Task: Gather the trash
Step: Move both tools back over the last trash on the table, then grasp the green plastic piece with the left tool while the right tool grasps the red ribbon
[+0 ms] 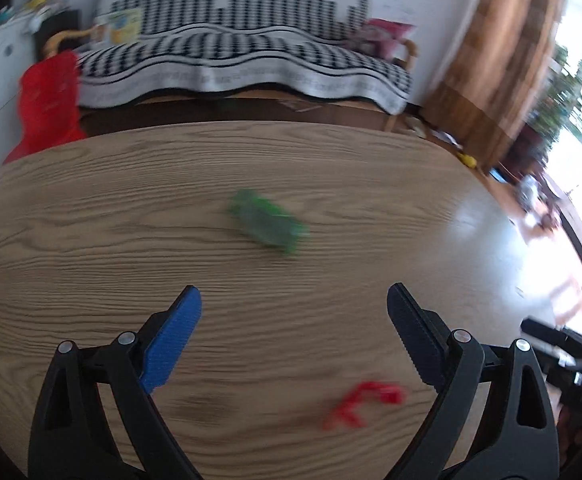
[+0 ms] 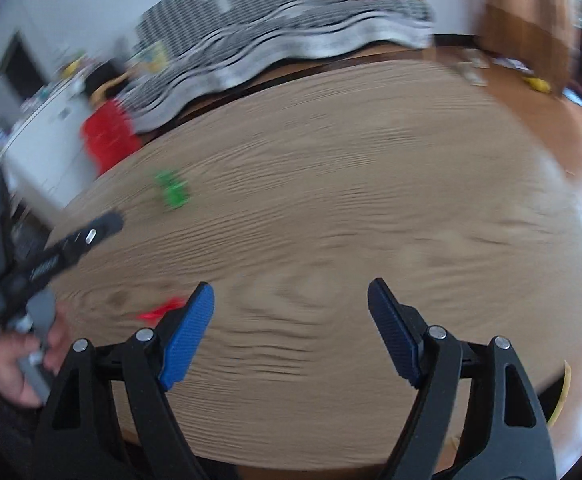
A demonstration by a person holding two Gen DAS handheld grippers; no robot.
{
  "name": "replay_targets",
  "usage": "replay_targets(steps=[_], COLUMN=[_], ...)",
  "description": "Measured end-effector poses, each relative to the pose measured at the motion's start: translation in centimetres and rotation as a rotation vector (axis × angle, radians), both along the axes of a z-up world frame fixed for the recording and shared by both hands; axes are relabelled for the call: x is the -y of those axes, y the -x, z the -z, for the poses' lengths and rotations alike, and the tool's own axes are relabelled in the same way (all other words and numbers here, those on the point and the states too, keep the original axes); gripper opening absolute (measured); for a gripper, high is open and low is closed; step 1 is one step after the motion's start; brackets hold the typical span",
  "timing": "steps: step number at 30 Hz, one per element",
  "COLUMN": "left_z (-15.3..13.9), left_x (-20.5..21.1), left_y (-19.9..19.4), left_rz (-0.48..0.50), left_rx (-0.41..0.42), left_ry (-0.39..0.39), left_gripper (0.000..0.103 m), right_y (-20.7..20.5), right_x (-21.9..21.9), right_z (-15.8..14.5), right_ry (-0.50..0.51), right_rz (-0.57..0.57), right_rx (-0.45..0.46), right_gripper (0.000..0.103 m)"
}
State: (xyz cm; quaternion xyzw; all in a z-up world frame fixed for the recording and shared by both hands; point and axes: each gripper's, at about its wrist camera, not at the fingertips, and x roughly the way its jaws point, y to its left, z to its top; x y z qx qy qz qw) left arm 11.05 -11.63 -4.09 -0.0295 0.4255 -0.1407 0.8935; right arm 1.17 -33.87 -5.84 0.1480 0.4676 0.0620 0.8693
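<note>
Left hand-held gripper (image 1: 294,300) jaws wide apart, nothing between. Right hand-held gripper (image 2: 291,294) likewise spread, empty. Red wrapper scrap (image 1: 361,402) on bench (image 1: 91,220), near left gripper. Green wrapper (image 1: 271,226) farther out, mid-bench. Red bag (image 1: 49,100) beyond bench edge, beside sofa (image 1: 231,56).

a crumpled green wrapper (image 1: 269,222) lies mid-table, a smaller red scrap (image 1: 365,400) well apart, nearer the table's edge
</note>
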Motion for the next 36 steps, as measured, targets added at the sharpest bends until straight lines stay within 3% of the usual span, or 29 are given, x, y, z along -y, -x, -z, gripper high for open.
replay_targets(steps=[8,16,19,21,24,25,26,30,36], left_z=[1.1,2.2,2.9,3.3,3.6,3.7,3.8,4.4,5.6], left_x=[-5.7,-5.1,-3.5,-2.2,-0.7,-0.4,-0.2,1.0,2.7], left_y=[-1.4,-2.9,-3.8,-4.5,-5.5,-6.0,-6.3,-8.2,-10.0], left_rz=[-0.067,-0.056,-0.052,-0.05,-0.071,-0.083,-0.094,-0.143,-0.21], left_rx=[-0.039,-0.081,-0.097,-0.1,-0.094,-0.096,-0.098,-0.13,-0.142], left_ry=[0.016,0.063,0.064,0.053,0.047,0.051,0.054,0.086,0.001], left_gripper=[0.091,0.091,0.091,0.091,0.091,0.091,0.091,0.091,0.091], right_y=[-3.8,-3.5,-3.5,-3.2,-2.9,-2.6,-2.4,-1.3,0.0], right_x=[-10.5,-12.0,-12.3,-12.3,-12.6,-12.6,-12.5,-11.9,-10.3], right_z=[2.9,4.7,4.9,4.9,4.5,4.3,4.0,3.1,2.5], right_ry=[0.126,0.211,0.228,0.217,0.179,0.172,0.17,0.15,0.132], right_rz=[-0.28,-0.342,-0.364,-0.381,-0.386,-0.388,-0.384,-0.374,-0.363], right_rx=[-0.063,-0.075,-0.055,-0.05,-0.044,-0.035,-0.027,0.003,-0.002], right_gripper=[0.077,0.074,0.062,0.039,0.027,0.013,0.009,0.009,0.009])
